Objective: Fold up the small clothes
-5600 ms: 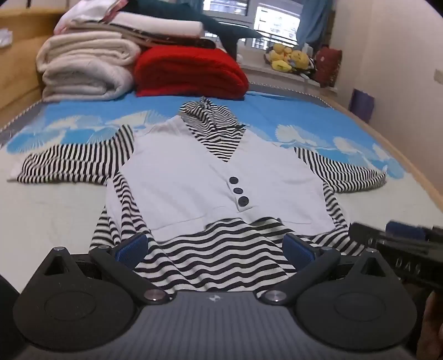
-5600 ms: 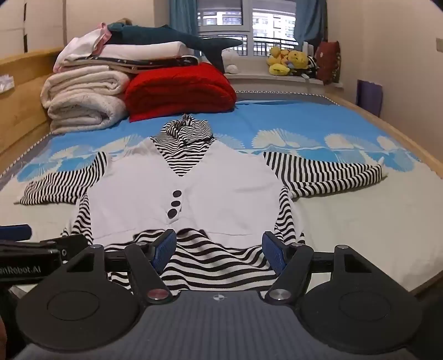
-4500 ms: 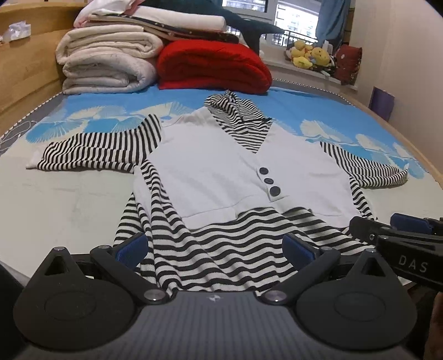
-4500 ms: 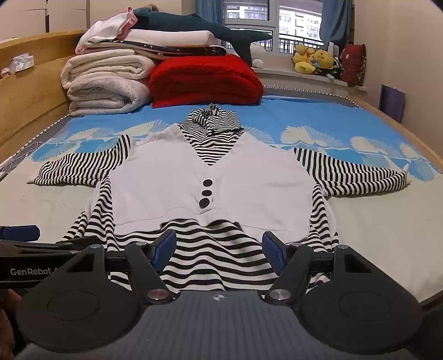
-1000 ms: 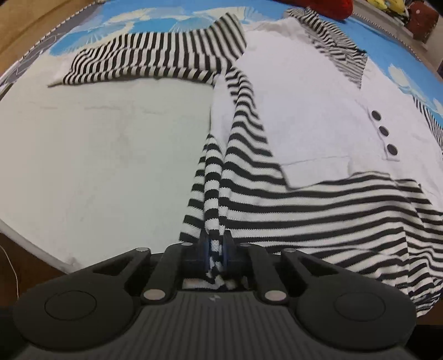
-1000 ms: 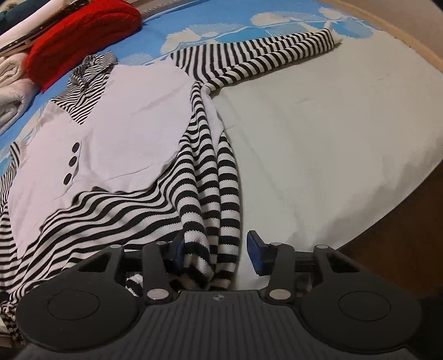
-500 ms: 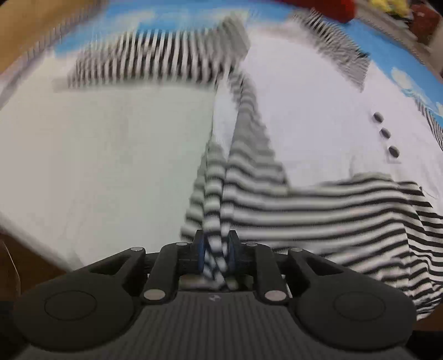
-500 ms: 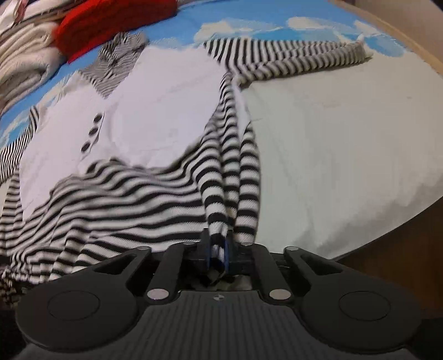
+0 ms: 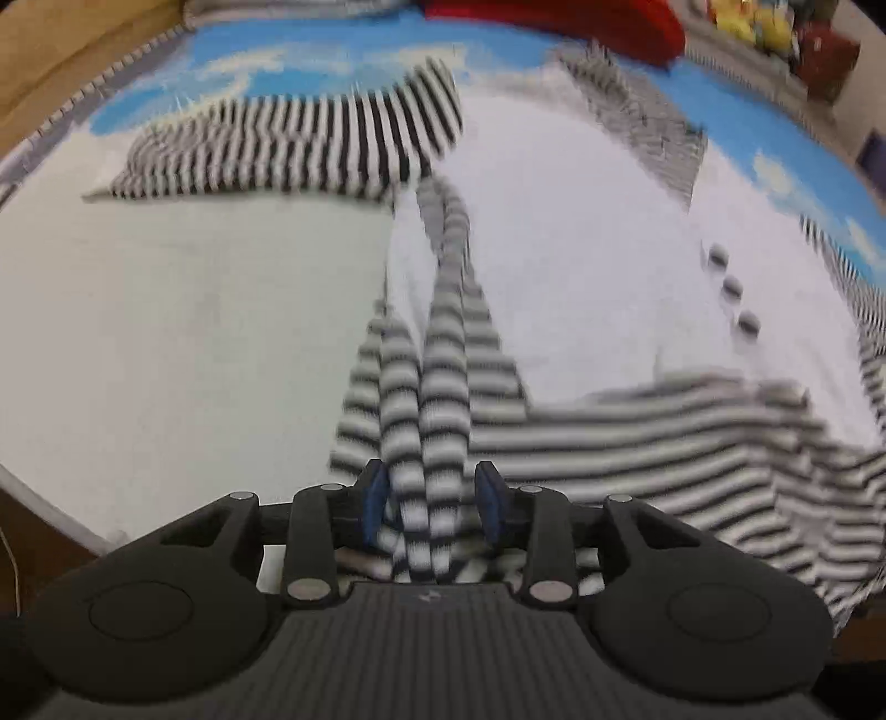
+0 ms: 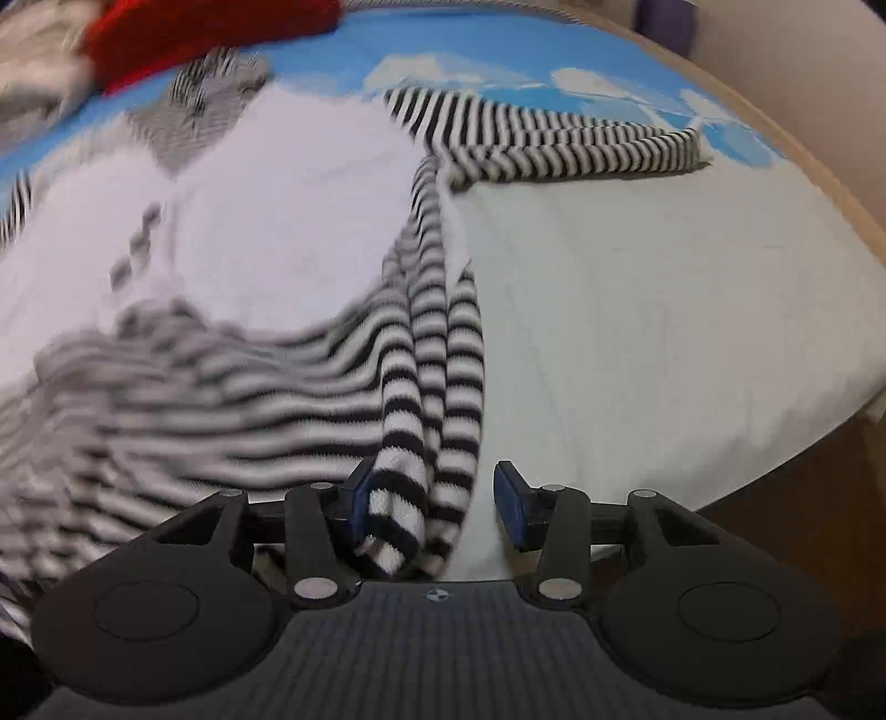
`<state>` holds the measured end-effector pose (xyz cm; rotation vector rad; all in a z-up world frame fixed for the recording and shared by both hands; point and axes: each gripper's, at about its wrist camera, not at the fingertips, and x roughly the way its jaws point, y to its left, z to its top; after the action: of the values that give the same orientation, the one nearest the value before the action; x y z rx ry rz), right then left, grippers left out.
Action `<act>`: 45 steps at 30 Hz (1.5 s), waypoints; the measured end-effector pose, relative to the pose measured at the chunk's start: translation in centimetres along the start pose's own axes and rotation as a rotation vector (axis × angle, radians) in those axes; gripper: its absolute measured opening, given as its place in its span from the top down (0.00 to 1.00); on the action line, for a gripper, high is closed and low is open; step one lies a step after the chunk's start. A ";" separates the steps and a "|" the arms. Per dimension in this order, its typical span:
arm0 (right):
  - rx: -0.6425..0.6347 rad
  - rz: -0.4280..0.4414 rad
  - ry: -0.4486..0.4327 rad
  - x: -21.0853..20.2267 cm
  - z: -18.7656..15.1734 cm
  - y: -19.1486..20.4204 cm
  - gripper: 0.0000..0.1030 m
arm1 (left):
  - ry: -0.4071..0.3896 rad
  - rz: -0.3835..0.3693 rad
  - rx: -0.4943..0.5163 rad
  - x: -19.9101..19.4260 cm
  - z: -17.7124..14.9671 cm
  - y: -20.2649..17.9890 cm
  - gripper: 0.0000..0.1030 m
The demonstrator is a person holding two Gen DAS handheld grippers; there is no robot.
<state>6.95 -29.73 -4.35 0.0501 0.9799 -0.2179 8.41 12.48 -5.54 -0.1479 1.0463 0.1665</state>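
Observation:
A small black-and-white striped top with a white vest front (image 9: 581, 266) lies spread on the bed, also in the right wrist view (image 10: 288, 221). My left gripper (image 9: 432, 495) sits at its left hem corner, jaws parted, with the bunched striped hem (image 9: 426, 443) lying loose between them. My right gripper (image 10: 434, 498) sits at the right hem corner, jaws parted, with the striped hem (image 10: 426, 421) lying between them. Both sleeves stretch out sideways. Both views are motion-blurred.
The bed (image 9: 194, 332) has a pale sheet with a blue print at the far end. A red folded blanket (image 9: 554, 16) lies beyond the top. The bed's near edge (image 10: 775, 443) drops to brown floor. A wooden bed rail (image 10: 803, 138) runs along the right.
Both grippers were shut on the hem corners half a second ago; now both have opened and the hem lies loose between the fingers. The garment has shifted a little.

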 end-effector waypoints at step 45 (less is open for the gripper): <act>-0.132 0.268 -0.471 -0.3 22.0 16.9 0.49 | -0.457 0.149 0.020 5.6 24.5 -2.4 0.45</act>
<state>28.22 -16.29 7.18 0.0075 0.5079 0.0817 32.37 15.37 1.76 -0.0106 0.6026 0.3090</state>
